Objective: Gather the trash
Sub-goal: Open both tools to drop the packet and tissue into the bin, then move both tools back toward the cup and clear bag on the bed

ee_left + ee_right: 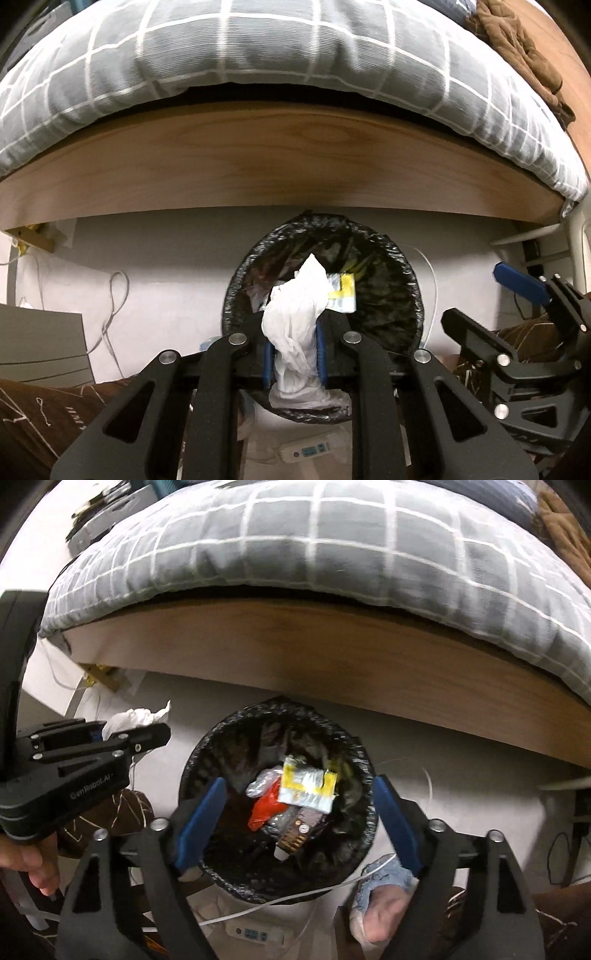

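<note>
Flanking a bin (207,746) on pale floor (166,251), checked bedding (258,55) above.

A wooden bed frame (258,162) under a grey checked duvet (258,55) overhangs the pale floor (166,258).

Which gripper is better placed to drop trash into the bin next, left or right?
Left. The left gripper is shut on the white tissue over the bin; the right gripper is open and empty.

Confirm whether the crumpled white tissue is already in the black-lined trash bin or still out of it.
Out. The crumpled white tissue is clamped in the left gripper, above the black-lined trash bin; nothing white lies inside.
</note>
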Motion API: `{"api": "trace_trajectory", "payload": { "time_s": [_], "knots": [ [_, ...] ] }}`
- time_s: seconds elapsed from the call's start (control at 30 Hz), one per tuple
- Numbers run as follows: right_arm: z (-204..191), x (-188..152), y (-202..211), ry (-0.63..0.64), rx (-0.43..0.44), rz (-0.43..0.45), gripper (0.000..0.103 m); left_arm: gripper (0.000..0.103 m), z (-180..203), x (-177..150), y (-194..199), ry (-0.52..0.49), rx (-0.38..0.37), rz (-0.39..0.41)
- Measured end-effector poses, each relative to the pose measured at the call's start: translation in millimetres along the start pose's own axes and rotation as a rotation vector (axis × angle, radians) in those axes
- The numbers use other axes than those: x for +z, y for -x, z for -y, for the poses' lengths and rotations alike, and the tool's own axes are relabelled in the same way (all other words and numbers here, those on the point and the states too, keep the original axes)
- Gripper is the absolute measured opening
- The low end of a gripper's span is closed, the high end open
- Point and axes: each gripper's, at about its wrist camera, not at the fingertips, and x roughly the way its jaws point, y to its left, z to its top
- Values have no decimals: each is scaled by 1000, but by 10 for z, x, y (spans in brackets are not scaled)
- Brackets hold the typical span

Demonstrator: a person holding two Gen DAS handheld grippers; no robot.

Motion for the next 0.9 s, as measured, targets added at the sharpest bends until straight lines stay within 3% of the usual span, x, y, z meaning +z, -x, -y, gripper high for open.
{"api": "trace_trajectory", "payload": {
  "time_s": [0.17,0.43,0.5,0.57,0.9],
  "knots": [
    [233,-26,90,-43,-36,24,91,16,199,22,-8,-35,-17,-1],
    [459,-38,151,-89,-73,42,91,22,367,25,-35,-74,-8,10],
    [477,-31,160,-96,-75,46,91,30,356,13,-48,-79,6,12],
    [475,-15,165,-98,-77,51,91,48,340,9,-44,-77,18,20],
    [464,118,366,-97,-106,136,91,94,272,117,219,-69,74,133]
  ]
}}
